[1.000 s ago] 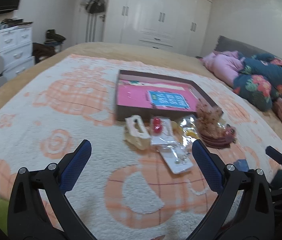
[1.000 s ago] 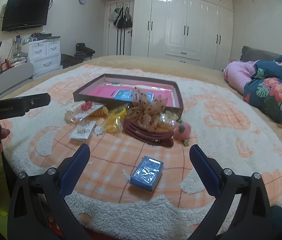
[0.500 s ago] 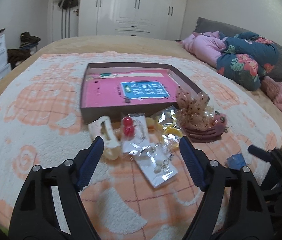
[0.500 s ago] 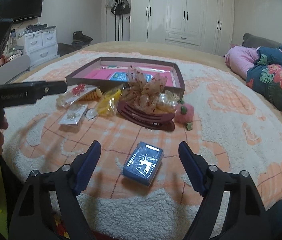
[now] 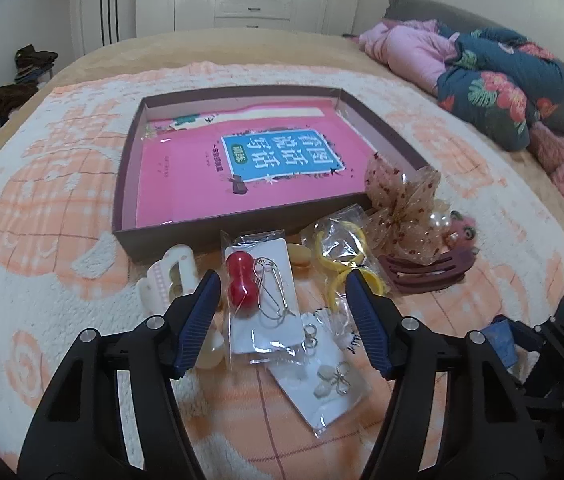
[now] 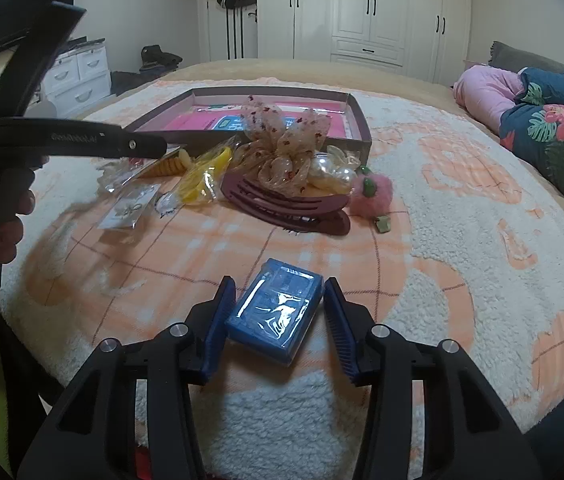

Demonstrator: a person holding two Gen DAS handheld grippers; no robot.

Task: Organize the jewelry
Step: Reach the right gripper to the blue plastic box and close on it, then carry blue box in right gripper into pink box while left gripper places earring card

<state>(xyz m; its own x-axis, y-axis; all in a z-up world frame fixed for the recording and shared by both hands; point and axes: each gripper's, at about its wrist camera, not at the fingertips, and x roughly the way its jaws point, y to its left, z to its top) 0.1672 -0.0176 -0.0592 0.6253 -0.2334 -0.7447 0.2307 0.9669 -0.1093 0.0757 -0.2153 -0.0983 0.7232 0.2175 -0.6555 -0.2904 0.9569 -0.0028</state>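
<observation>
Both tongs are closing in since a second ago: right gripper (image 6: 280, 312) released, bracketing blue box (image 6: 276, 312); left gripper (image 5: 282, 300) released over red-bead earring card (image 5: 262, 292). Pickups imminent.

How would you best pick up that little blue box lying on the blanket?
Grip the blue box across its two long sides, coming from the near short end. It lies flat, and the right tool already straddles it, open, one finger at each side.

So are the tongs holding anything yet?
Not yet. The right tongs sit open around the blue box, not pinching it. The left tongs are open over the red-bead packet.
</observation>
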